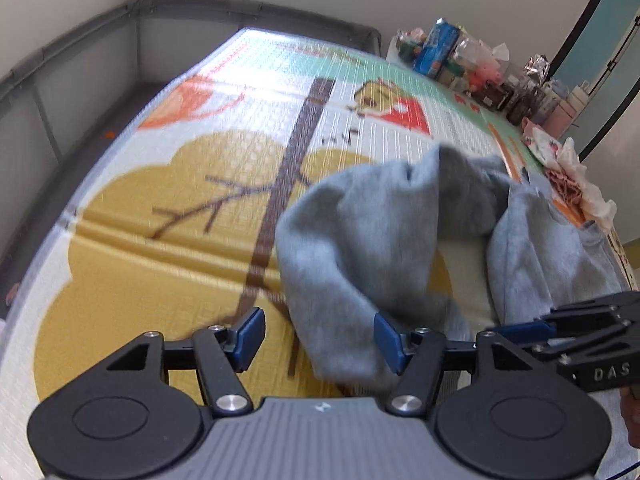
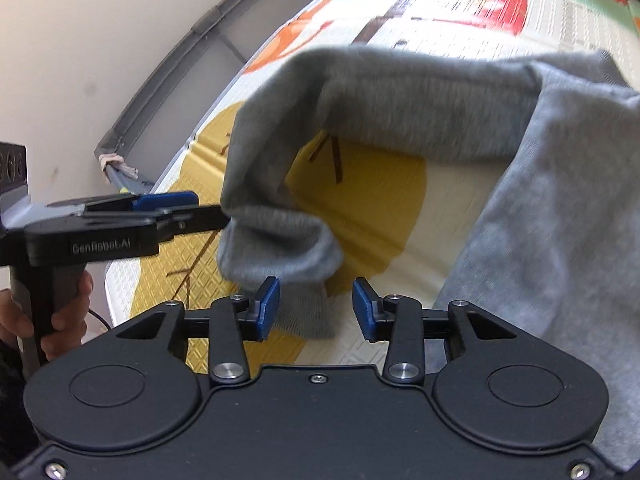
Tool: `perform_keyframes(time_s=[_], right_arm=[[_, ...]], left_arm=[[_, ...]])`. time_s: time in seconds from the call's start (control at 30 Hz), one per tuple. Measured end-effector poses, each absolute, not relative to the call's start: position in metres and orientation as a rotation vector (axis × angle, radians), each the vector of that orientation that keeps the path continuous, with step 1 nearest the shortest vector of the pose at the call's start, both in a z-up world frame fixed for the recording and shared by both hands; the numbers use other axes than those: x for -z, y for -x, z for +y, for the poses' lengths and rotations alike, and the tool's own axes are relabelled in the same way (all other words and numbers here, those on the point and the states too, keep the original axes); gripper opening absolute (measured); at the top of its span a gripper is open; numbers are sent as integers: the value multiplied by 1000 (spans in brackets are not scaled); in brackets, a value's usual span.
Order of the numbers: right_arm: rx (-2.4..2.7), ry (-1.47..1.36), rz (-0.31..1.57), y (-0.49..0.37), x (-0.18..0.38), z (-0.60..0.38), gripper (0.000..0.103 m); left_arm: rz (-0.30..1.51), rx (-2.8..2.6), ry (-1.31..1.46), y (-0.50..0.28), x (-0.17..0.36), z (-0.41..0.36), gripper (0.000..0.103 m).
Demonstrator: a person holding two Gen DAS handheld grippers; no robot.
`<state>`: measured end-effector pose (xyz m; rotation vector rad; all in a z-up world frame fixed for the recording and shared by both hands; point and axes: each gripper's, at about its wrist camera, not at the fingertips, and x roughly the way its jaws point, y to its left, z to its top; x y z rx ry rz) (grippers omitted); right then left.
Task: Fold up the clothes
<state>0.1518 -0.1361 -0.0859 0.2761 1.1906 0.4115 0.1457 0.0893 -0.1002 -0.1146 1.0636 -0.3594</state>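
Your left gripper [image 1: 319, 338] has its jaws wide apart, and the grey garment [image 1: 360, 240] hangs just ahead of them, its sleeve end drooping between the pads [image 1: 386, 338] without being pinched. Your right gripper [image 2: 316, 308] is spread open too, with the cuff [image 2: 280, 248] sagging just in front of it. Neither tool has a hold on the cloth as far as its own camera shows. In the right view the left gripper reaches in from the side with its tip against the sleeve, but whether it presses or only touches is hard to tell.

The garment is bunched on the play mat [image 1: 180, 200], one sleeve arched up and over so that mat shows under it, the body heaped toward your right.

The risks from here, as I judge them:
- The arched sleeve looks unsupported. If nothing grips it, it will likely slump and twist.
- Close on the hanging cuff alone and you may catch one layer, so the sleeve drags out crooked.
- Both tools sit near each other at the same sleeve; closing together could knock fingers.
- The pile of cloths [image 1: 568, 176] lies just beside the garment's far edge, so a wide sweep could drag them in.
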Motion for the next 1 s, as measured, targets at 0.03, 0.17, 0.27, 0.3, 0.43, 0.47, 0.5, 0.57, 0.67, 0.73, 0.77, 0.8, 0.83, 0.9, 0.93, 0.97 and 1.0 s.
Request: perform_keyframes(time_s=[0.03, 0.17, 0.27, 0.3, 0.43, 0.47, 0.5, 0.57, 0.67, 0.73, 0.77, 0.8, 0.83, 0.9, 0.93, 0.97, 1.0], right_arm=[[-411, -270, 1193, -151, 89, -134, 38], [-410, -276, 1202, -148, 102, -127, 38], [-413, -283, 1209, -149, 112, -119, 34], [-410, -302, 1215, -149, 116, -118, 25], [-420, -347, 1218, -147, 124, -108, 11], [-430, -345, 1215, -146, 125, -104, 11], [-444, -346, 1216, -145, 126, -99, 9], [-478, -357, 1221, -144, 125, -88, 9], [-524, -371, 1227, -143, 124, -70, 9], [-550, -374, 1232, -143, 124, -56, 9], [-564, -376, 1235, -143, 124, -50, 9], [-576, -377, 1237, -143, 124, -43, 9], [-586, -379, 1239, -143, 124, -37, 9], [-605, -381, 1243, -143, 124, -23, 9], [-614, -385, 1245, -144, 124, -16, 9], [-623, -388, 1248, -145, 124, -8, 9], [-632, -389, 1251, -147, 125, -1, 9]], left_arm=[[1073, 359, 125, -142, 104, 90, 63], [1095, 348, 175, -132, 114, 96, 64], [1107, 334, 209, -127, 120, 102, 65], [1109, 325, 214, -126, 120, 104, 65], [1103, 293, 231, -122, 117, 116, 65], [1100, 286, 236, -121, 116, 120, 65], [1095, 278, 239, -120, 114, 123, 65], [1086, 256, 246, -118, 111, 130, 66], [1077, 223, 259, -116, 107, 141, 66], [1068, 201, 266, -113, 104, 148, 66], [1063, 188, 265, -112, 103, 152, 66], [1057, 174, 264, -111, 101, 157, 67], [1052, 163, 265, -109, 99, 161, 67], [1039, 143, 270, -106, 94, 170, 68], [1032, 130, 271, -105, 91, 174, 69], [1025, 116, 270, -104, 89, 178, 69], [1020, 100, 269, -102, 87, 182, 70]])
